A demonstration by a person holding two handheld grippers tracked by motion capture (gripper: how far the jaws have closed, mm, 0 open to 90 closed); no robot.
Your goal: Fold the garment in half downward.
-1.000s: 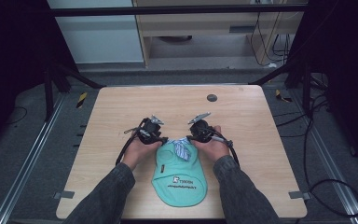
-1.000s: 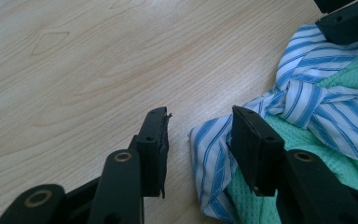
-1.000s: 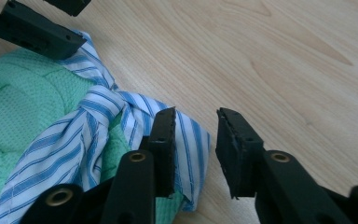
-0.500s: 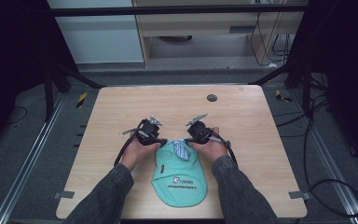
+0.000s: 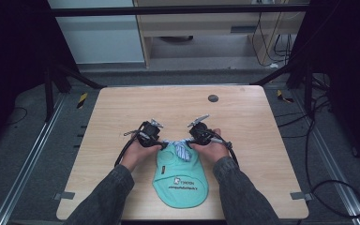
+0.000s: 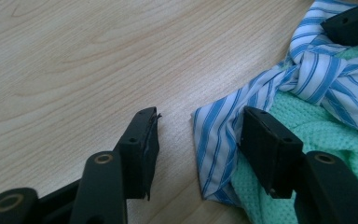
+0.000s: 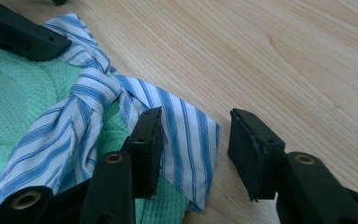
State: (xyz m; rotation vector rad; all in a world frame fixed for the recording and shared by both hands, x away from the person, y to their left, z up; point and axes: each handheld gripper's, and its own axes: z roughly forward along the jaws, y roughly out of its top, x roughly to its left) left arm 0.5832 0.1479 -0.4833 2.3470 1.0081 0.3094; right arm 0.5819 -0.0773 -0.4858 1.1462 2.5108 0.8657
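A mint-green knit garment (image 5: 180, 180) with dark print lies flat near the table's front edge. Its blue-and-white striped collar (image 5: 182, 149) is knotted at the top. My left gripper (image 5: 163, 144) is at the collar's left end and my right gripper (image 5: 190, 140) at its right end. In the left gripper view the striped end (image 6: 216, 140) lies on the wood between the jaws of my left gripper (image 6: 200, 140), which have just been opening; no pad presses it. The other striped end (image 7: 186, 135) lies the same way inside my right gripper (image 7: 196, 144), also just opening.
The wooden table (image 5: 122, 108) has bare board behind and beside the hands. A small dark round spot (image 5: 213, 98) sits near its far edge. The opposite gripper's black jaw (image 6: 349, 21) (image 7: 18, 35) rests on the collar across the knot.
Both hands stay almost where they were at the garment's top, and the garment has not shifted. The high view is too coarse to show the jaws moving.
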